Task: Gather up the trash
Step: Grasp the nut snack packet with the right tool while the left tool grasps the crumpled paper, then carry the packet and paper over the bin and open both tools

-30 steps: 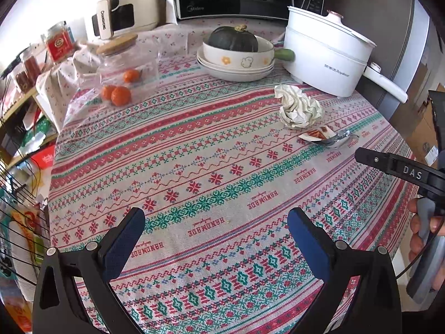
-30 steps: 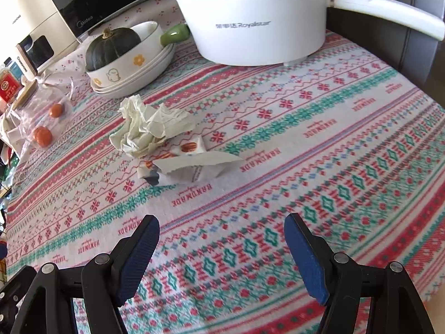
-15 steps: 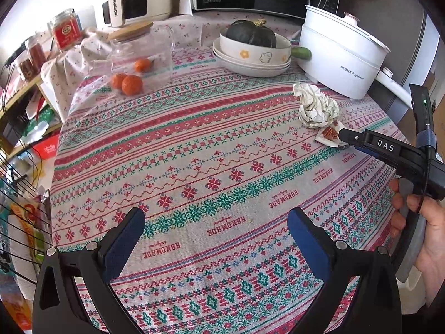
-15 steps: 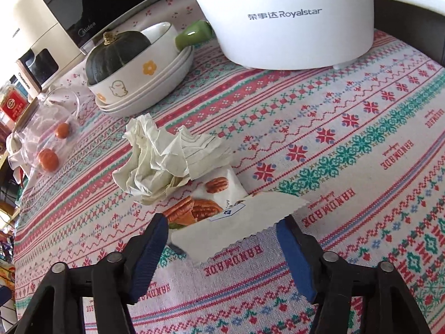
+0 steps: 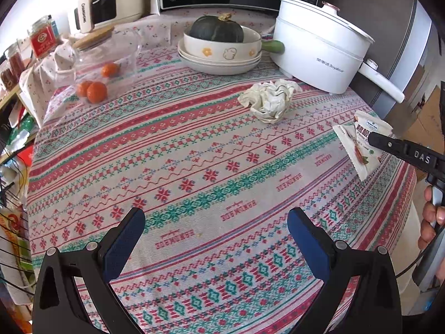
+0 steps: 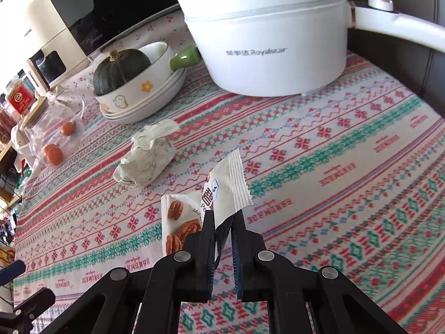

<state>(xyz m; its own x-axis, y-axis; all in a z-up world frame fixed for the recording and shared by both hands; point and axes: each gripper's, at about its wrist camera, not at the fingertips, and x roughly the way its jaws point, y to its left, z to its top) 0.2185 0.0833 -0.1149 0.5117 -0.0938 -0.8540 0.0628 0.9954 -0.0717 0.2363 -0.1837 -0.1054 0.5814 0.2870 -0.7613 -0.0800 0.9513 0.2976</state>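
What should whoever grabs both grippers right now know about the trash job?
Right gripper: shut on the pecan snack wrapper, lifted off the tablecloth.
Left gripper: open, holding nothing, above the near side of the table.
Crumpled paper napkin: on the cloth near the white Royalstar pot, not picked up.
Done: wrapper grasped. Left: drop the wrapper, then collect the napkin. No bin shows in either view.

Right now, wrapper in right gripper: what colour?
White with brown pecan pictures, the snack wrapper; clearest in the right wrist view.
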